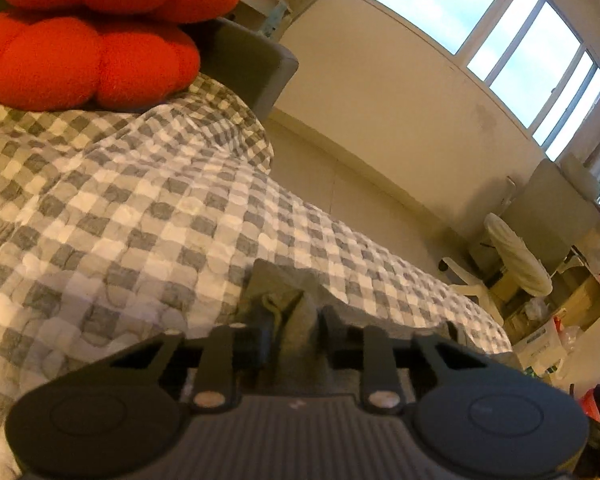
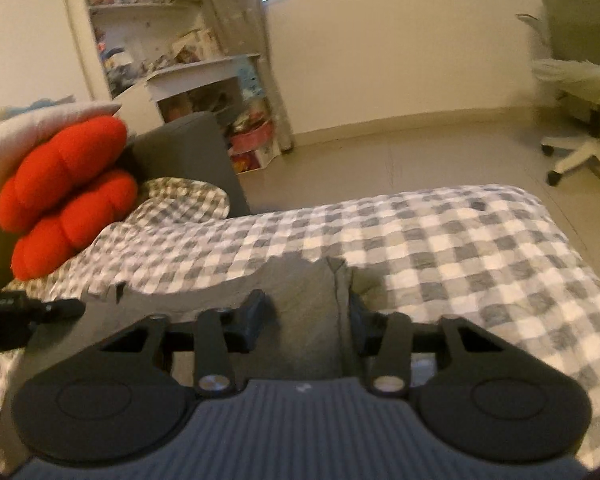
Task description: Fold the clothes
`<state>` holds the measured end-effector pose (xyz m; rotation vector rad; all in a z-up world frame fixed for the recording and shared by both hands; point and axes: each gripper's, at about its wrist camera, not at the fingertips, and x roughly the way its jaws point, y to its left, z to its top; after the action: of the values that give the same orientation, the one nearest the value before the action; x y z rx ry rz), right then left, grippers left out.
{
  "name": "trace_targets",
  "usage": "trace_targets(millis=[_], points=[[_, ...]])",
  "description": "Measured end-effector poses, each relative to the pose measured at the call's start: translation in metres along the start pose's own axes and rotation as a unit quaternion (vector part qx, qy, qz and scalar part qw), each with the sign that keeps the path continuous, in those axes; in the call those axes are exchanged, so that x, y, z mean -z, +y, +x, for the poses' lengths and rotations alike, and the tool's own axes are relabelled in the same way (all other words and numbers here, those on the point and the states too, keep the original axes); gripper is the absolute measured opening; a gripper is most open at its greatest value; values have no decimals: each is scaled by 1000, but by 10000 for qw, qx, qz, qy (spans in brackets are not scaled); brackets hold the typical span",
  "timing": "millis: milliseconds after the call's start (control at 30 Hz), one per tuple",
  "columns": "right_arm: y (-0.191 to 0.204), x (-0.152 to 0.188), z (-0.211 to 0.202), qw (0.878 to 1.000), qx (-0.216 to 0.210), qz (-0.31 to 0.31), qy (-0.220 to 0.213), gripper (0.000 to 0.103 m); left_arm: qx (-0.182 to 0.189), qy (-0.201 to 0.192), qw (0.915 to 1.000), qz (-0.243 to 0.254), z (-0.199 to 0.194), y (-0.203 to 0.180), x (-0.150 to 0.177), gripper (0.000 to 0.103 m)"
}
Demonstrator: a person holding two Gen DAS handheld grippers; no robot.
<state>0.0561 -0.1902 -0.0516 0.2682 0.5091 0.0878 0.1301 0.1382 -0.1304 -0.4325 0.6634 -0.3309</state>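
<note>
A grey garment lies on the checkered bed cover. My left gripper has its jaws closed on a raised fold of this grey fabric, near a drawstring. In the right wrist view the same grey garment spreads across the cover. My right gripper has a bunched ridge of the grey fabric between its fingers, with the jaws set a little apart around it. The left gripper's body shows at the left edge of the right wrist view.
Two red cushions are stacked at the head of the bed against a dark headboard. A white swivel chair stands on the floor to the right. A bookshelf and boxes line the walls.
</note>
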Motion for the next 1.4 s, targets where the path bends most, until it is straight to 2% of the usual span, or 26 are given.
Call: trace_targets(millis=[67, 133, 300, 400, 500, 633, 733, 767, 833, 933, 967, 1033, 1133, 1200, 1300, 1400], points=[[-2, -1, 0, 9999, -77, 59, -85, 24, 78, -118, 9999, 50, -2, -1, -1, 13], [-6, -3, -1, 9994, -221, 195, -189, 20, 217, -254, 9994, 59, -5, 0, -1, 11], [-29, -9, -12, 9879, -1071, 1023, -467, 17, 714, -733, 9945, -201, -14, 8, -2, 10], [-47, -9, -9, 9751, -1419, 1633, -489, 17, 674, -827, 9934, -422, -10, 16, -3, 10], [-61, -6, -3, 9723, -1235, 1945, -394, 17, 366, -665, 9964, -383, 4, 20, 2, 10], [-65, 0, 12, 9743, -868, 2078, -13, 13, 98, -394, 9983, -407, 20, 24, 9, 10], [-53, -4, 11, 9816, -651, 1797, 15, 11, 41, -382, 9986, -375, 19, 24, 8, 11], [-48, -4, 10, 9840, -581, 1686, 6, 11, -3, -377, 9988, -316, 19, 22, 8, 14], [-40, -6, 9, 9876, -477, 1497, -32, 14, -90, -358, 9991, -189, 18, 17, 5, 15], [-31, -9, 3, 9900, -390, 1357, -75, 25, -225, -361, 9991, 1, 8, 7, 0, 29], [-29, -10, 1, 9905, -364, 1327, -83, 36, -267, -418, 9988, 57, 4, 4, -3, 38], [-29, -13, -7, 9909, -307, 1293, -196, 50, -302, -583, 9977, 161, -6, 0, -7, 41], [-26, -19, -17, 9920, -188, 1177, -414, 51, -247, -807, 9958, 351, -19, -11, -11, 43], [-13, -22, -20, 9948, -91, 838, -579, 51, -113, -883, 9946, 538, -24, -20, -9, 45], [8, -23, -22, 9969, -3, 250, -745, 51, 12, -723, 9929, 943, -15, -35, 0, 45], [30, -18, -14, 9968, -12, -422, -677, 51, -204, -503, 9925, 1094, 1, -32, 7, 45]])
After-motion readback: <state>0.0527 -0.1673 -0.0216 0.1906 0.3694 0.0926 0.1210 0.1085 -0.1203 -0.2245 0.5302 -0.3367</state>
